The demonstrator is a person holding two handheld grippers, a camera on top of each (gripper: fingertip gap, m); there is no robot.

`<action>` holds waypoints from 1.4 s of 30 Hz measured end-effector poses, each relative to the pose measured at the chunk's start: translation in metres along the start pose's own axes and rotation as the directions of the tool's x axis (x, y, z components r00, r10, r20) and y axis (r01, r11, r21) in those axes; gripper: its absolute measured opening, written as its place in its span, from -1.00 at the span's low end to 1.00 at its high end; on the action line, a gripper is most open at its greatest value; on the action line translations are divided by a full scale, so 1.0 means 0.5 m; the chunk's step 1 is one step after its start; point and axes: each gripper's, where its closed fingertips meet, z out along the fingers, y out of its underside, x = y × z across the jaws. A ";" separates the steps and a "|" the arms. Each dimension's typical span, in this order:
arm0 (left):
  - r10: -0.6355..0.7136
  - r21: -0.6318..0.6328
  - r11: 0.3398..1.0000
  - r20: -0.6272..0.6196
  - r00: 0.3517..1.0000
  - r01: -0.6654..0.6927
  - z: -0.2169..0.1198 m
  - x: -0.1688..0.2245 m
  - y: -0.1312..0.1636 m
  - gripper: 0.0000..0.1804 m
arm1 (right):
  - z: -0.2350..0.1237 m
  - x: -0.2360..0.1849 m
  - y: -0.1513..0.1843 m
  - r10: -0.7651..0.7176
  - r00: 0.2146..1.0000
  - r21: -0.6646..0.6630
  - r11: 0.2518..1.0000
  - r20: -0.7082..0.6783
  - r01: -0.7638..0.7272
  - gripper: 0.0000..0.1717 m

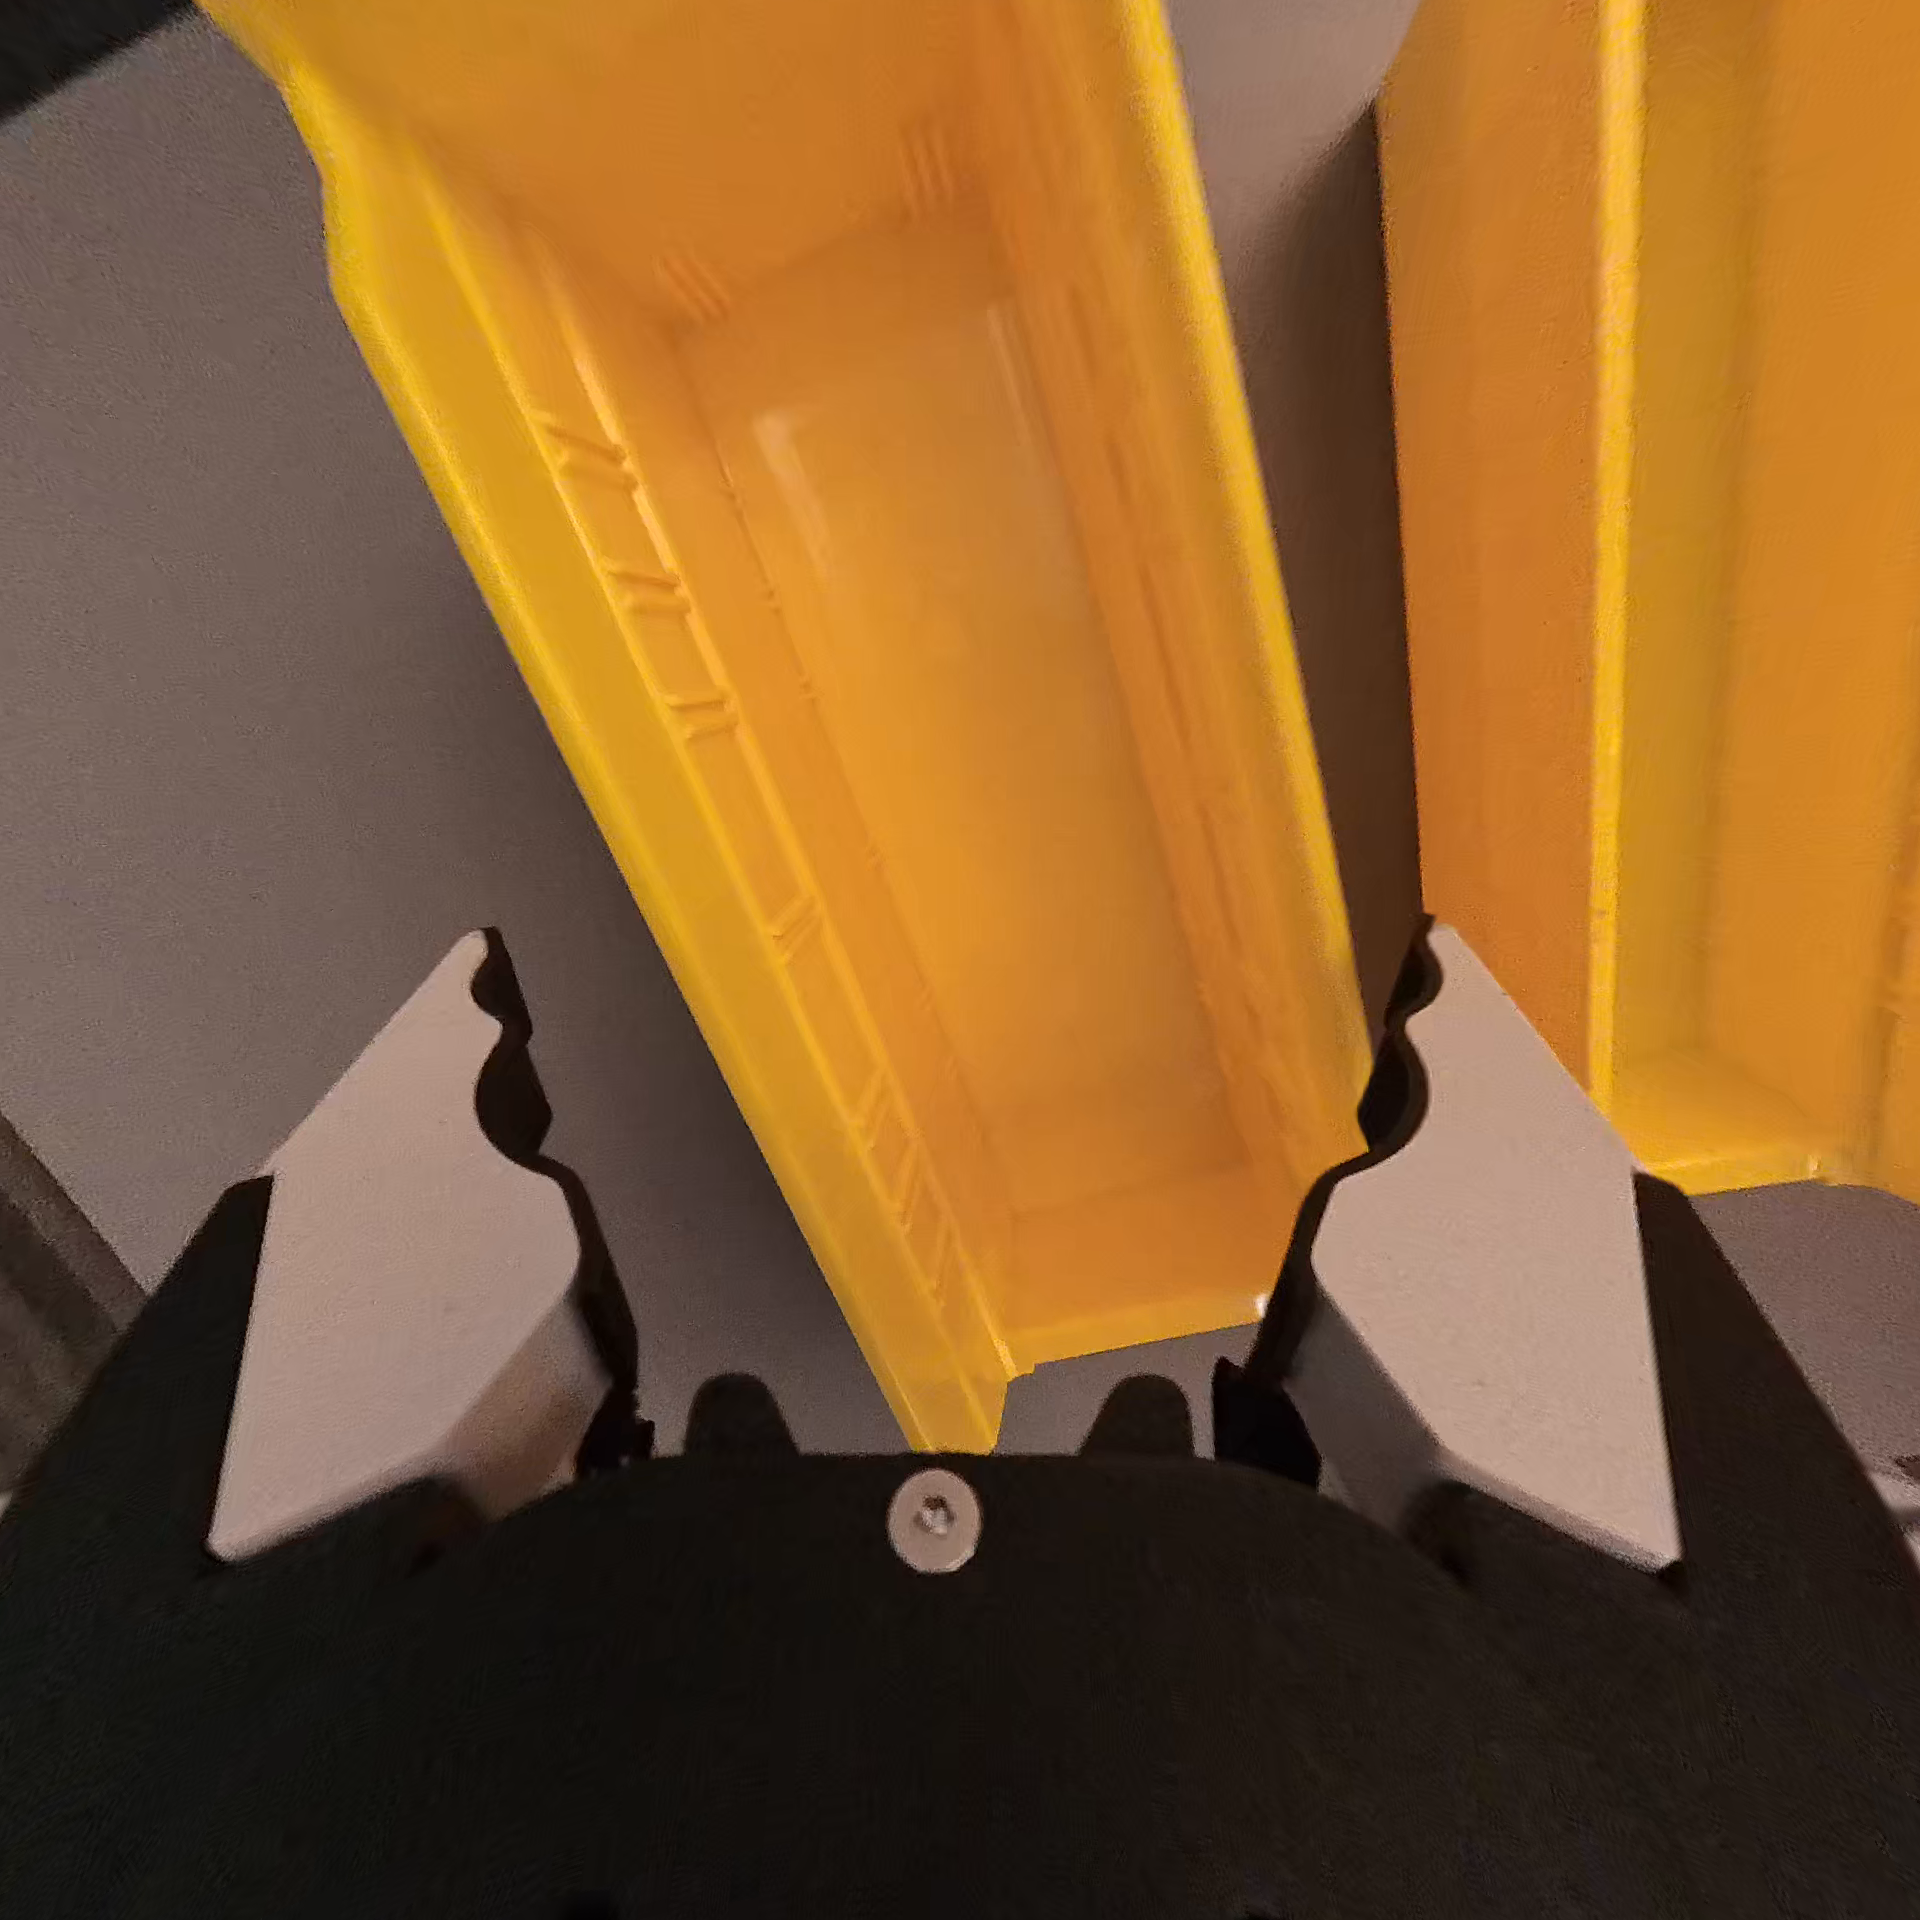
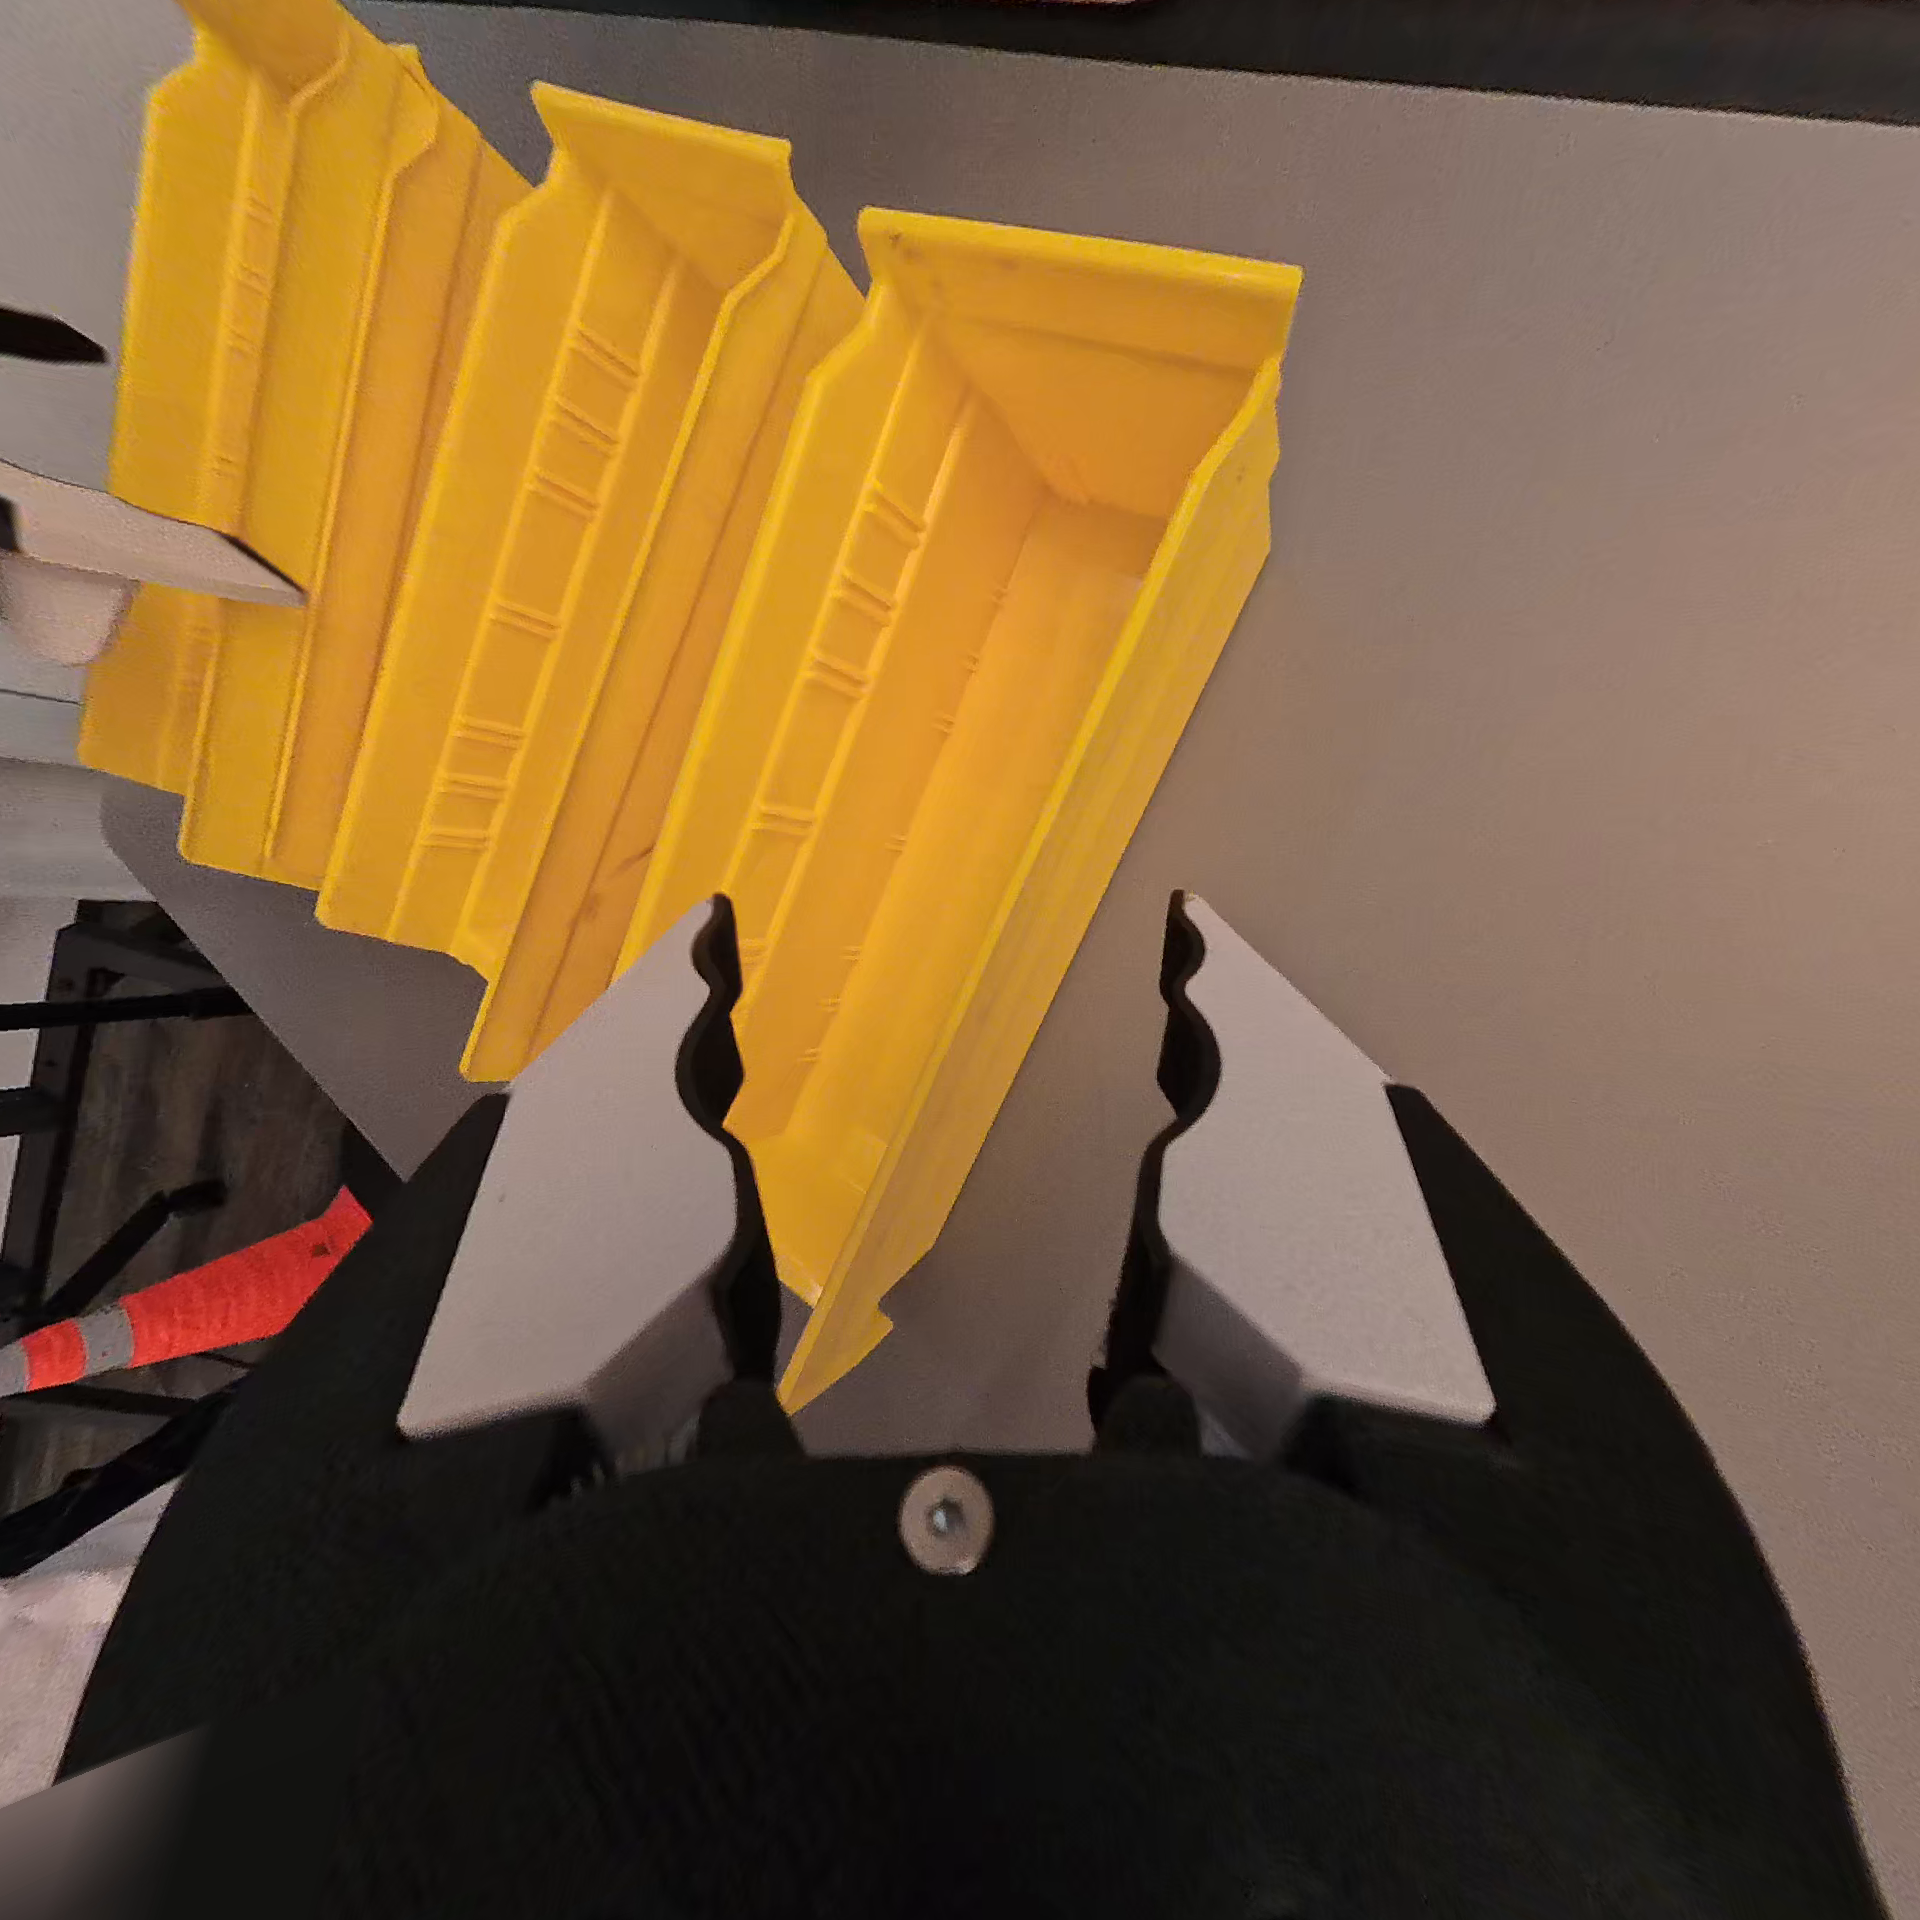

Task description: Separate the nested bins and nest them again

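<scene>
Three yellow bins lie apart, side by side, on the grey table (image 2: 1558, 623): a left bin (image 2: 281, 416), a middle bin (image 2: 582, 499) and a right bin (image 2: 997, 644). My right gripper (image 2: 948, 896) is open at the near end of the right bin. Its left finger (image 2: 623, 1039) is over the bin's inside, and its right finger (image 2: 1278, 1091) stands clear of the side wall. My left gripper (image 1: 961, 930) is wide open around the near end of one bin (image 1: 935, 623), with its left finger well clear of it. A second bin (image 1: 1714, 520) lies to the right.
The table's left edge runs diagonally at the lower left of the right wrist view. Below it are a floor, black frame legs and an orange-and-grey striped object (image 2: 197, 1309). A finger of the left gripper (image 2: 156, 551) reaches over the left bin.
</scene>
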 end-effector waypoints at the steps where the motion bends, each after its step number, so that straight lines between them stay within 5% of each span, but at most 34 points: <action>1: -0.017 -0.025 1.000 -0.001 1.000 0.017 0.008 -0.003 0.006 0.75 | -0.004 0.000 -0.001 0.002 1.000 0.008 1.000 0.006 -0.002 -0.05; 9: -0.151 -0.189 0.973 -0.090 0.984 0.132 0.043 0.024 0.042 0.69 | -0.022 0.008 -0.004 0.024 0.999 0.034 0.999 0.032 -0.025 -0.05; 23: -0.109 -0.239 0.965 0.014 0.994 0.109 0.022 0.023 0.039 0.35 | -0.013 0.002 0.004 0.020 0.999 0.002 1.000 0.046 -0.020 -0.05; 42: -0.095 -0.248 0.965 -0.014 0.995 0.089 -0.007 0.034 0.021 0.33 | -0.015 0.009 0.005 0.034 0.998 -0.001 0.999 0.057 -0.033 -0.05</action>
